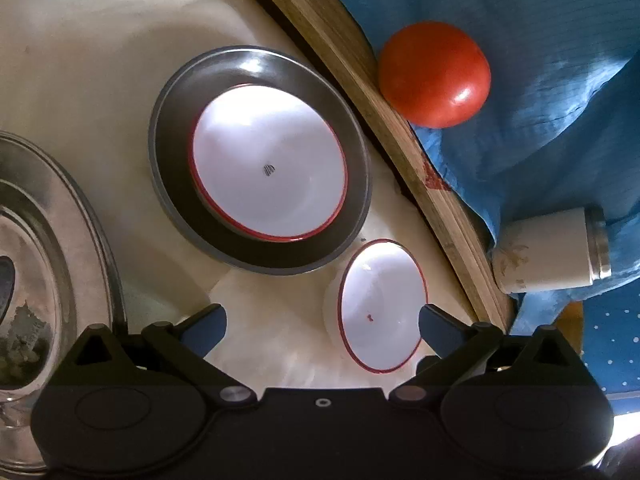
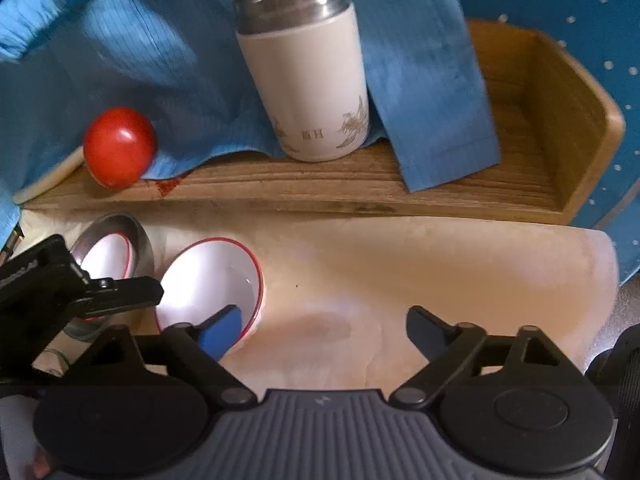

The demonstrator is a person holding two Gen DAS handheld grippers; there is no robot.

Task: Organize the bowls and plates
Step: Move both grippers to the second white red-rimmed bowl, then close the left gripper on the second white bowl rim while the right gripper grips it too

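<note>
Sitting on the worktop (image 1: 280,320) beside the grey plate (image 1: 176,184) carrying a larger bowl (image 1: 268,160): small red-rimmed bowl (image 1: 380,304), likely light, rigid, glossy, chippable; pinching its rim probably safest. Hovering spread wide, holding nothing: left hand-held gripper (image 1: 322,322), one fingertip (image 1: 434,326) nearing that rim. Likewise gaping, empty: right hand-held gripper (image 2: 324,326).

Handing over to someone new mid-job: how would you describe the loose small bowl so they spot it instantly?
Find the wooden tray edging the cream tabletop; beside it sits a dark grey plate carrying a white red-rimmed bowl. The small bowl stands directly on the table next to that plate, by the open left gripper. It shares the white body and red rim but is smaller and unstacked.
</note>
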